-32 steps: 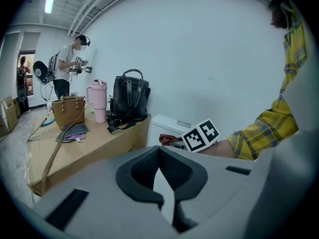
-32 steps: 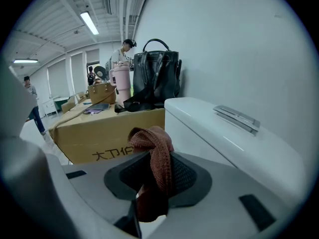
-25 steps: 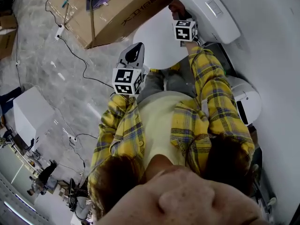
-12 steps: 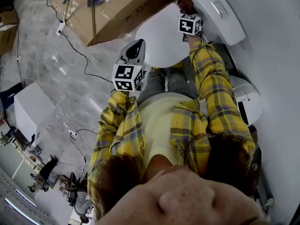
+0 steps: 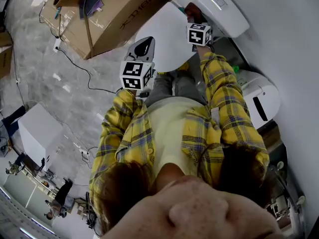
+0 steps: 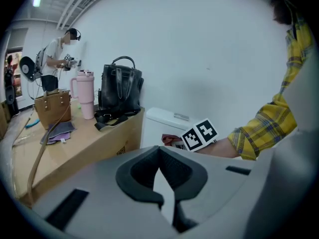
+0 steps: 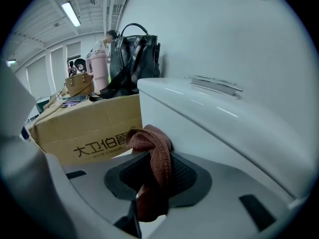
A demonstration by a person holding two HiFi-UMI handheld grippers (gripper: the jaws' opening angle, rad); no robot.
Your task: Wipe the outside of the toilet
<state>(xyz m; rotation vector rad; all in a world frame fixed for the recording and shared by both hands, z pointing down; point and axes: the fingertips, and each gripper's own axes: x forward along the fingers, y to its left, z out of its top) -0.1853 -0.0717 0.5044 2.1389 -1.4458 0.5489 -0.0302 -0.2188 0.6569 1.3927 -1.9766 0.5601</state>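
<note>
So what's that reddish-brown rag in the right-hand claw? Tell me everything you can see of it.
The cloth is a rust-brown knitted-looking rag, soft and bunched. The right gripper is shut on its middle; a folded lump sticks up above the jaws and a tail hangs below. It sits just before the white toilet tank; contact cannot be told.

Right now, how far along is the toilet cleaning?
Done: nothing I can confirm; no surface shows wipe marks. In hand: the right gripper's jaws pinch a brown cloth by the toilet tank; the left gripper is shut, empty. Left: likely the tank and lid.
</note>
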